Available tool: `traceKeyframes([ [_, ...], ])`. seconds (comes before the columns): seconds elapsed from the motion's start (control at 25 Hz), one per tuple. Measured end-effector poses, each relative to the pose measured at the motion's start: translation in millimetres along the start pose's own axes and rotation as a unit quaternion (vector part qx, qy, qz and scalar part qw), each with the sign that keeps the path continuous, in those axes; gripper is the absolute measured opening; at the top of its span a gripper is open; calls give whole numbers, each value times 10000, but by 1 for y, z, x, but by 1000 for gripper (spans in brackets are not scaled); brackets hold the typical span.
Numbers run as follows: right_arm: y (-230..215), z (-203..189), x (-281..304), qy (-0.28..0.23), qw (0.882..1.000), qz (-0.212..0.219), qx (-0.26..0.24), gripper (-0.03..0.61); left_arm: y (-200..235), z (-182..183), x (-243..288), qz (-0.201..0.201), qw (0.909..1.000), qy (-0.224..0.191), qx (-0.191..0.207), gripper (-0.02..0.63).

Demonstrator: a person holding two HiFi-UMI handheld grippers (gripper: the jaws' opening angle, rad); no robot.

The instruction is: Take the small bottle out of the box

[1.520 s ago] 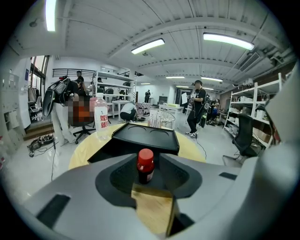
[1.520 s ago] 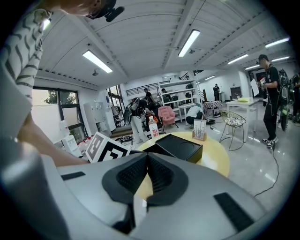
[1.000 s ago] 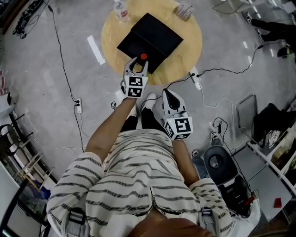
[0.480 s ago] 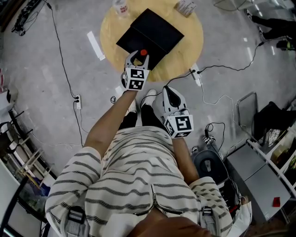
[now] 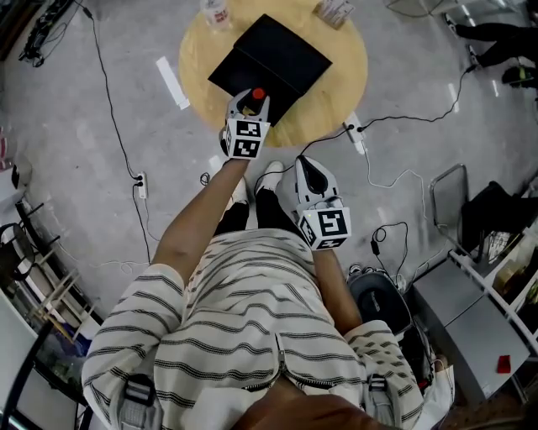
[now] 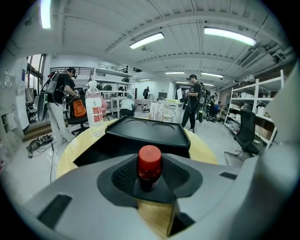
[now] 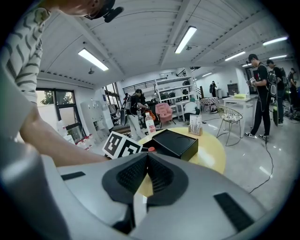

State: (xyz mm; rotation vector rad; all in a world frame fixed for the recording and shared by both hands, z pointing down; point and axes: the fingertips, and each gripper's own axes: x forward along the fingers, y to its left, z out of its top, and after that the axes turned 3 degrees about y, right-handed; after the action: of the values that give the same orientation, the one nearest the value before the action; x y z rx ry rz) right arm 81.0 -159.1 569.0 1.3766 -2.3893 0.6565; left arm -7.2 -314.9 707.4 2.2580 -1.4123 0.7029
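Observation:
The small bottle (image 6: 149, 166), dark with a red cap (image 5: 259, 94), stands upright between the pads of my left gripper (image 6: 149, 182), which is shut on it. In the head view my left gripper (image 5: 252, 102) hovers over the near edge of the black box (image 5: 271, 60) on the round wooden table (image 5: 340, 80). The box (image 6: 146, 133) lies just beyond the bottle. My right gripper (image 7: 146, 161) is shut with nothing in it. It hangs lower, near the person's body and off the table (image 5: 304, 168). From there I see the box (image 7: 177, 143) and the red cap (image 7: 151, 149).
A clear water bottle with a red label (image 6: 94, 108) stands at the table's far left (image 5: 217, 12). A small card stand (image 5: 334, 12) sits at the far right edge. Cables and a power strip (image 5: 356, 138) lie on the floor around the table. People stand in the background.
My left gripper has moved slightly forward over the table edge with the bottle still in it. The right gripper has stayed where it was.

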Motion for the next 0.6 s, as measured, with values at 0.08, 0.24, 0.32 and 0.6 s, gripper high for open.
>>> traceKeyframes([
  [0.08,0,-1,-1,-1,10000,-1,2,18,0,0,0,-14,10000,-8,-12,156],
  [0.24,1,-2,-1,-5,10000,2,-13,18,3,0,0,-20,10000,-22,-6,153],
  [0.32,2,-1,-2,-12,10000,2,-27,18,4,0,-2,2,10000,-21,15,152],
  [0.6,3,2,-6,-71,9999,-21,-116,18,1,5,-10,7,10000,-91,-31,150],
])
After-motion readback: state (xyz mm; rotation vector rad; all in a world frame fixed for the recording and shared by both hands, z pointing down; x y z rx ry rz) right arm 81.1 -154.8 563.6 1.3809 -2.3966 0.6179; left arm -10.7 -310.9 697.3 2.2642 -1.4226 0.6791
